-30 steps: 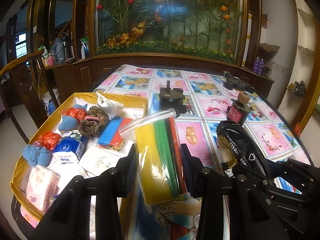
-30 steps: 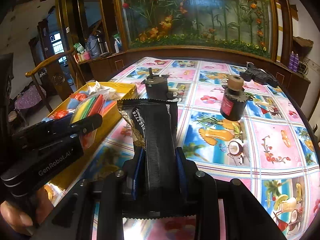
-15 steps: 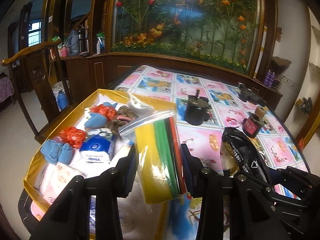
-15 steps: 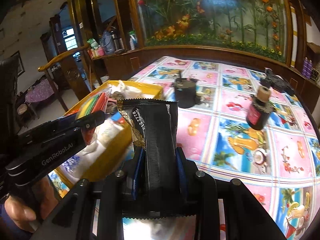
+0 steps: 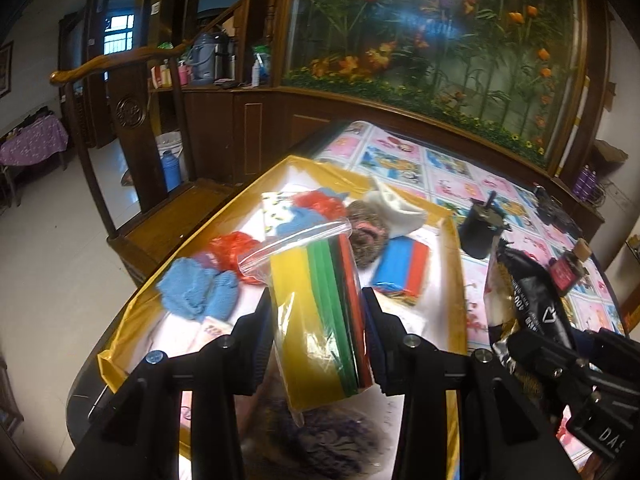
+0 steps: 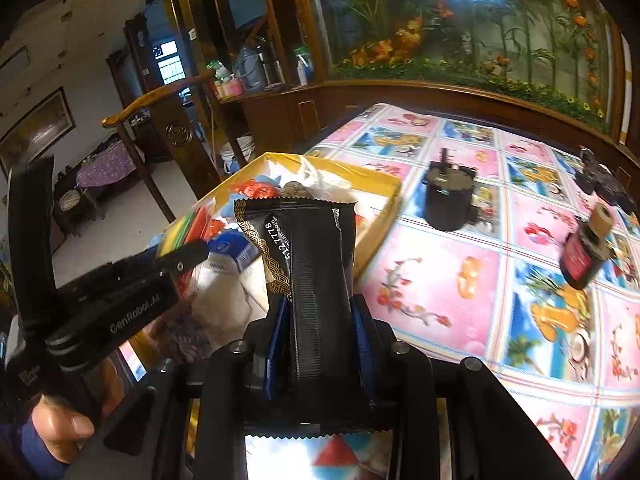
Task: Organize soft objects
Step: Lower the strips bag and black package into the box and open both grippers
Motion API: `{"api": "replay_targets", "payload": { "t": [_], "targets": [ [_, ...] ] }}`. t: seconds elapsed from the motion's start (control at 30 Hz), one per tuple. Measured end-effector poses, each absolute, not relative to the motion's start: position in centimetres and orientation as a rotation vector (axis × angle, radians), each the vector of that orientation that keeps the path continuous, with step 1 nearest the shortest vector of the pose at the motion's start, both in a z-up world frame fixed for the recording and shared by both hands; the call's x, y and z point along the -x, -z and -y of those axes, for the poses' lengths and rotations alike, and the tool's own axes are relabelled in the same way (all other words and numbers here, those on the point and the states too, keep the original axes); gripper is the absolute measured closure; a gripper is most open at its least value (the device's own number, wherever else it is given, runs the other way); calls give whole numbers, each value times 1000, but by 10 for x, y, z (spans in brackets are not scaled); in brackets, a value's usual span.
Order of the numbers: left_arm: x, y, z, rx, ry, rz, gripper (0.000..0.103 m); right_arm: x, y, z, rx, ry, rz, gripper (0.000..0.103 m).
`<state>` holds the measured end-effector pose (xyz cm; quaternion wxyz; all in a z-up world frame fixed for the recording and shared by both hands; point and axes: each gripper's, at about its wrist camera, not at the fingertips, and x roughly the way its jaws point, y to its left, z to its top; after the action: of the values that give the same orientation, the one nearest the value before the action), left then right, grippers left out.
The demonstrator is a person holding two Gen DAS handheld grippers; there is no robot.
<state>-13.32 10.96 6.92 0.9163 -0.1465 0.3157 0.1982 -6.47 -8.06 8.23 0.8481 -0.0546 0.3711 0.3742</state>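
Zip bag (image 5: 320,312) (coloured sheets) clamped between left fingers (image 5: 262,320).

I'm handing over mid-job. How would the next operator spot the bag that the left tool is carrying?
Find the yellow-edged box at the corner of the cartoon-print tablecloth. Above its contents, the left tool clamps a clear zip bag standing on end. Only this one shows stacked sheets in yellow, green, black and red stripes; the right tool's black packet is opaque with gold trim.
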Motion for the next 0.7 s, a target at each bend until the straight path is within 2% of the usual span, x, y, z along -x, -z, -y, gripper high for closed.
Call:
{"api": "replay_targets", "payload": {
  "t": [0.7],
  "targets": [
    [139,-47,-134,316,-413,-744,63,29,-58,2,138,-800,-903,69]
  ]
}}
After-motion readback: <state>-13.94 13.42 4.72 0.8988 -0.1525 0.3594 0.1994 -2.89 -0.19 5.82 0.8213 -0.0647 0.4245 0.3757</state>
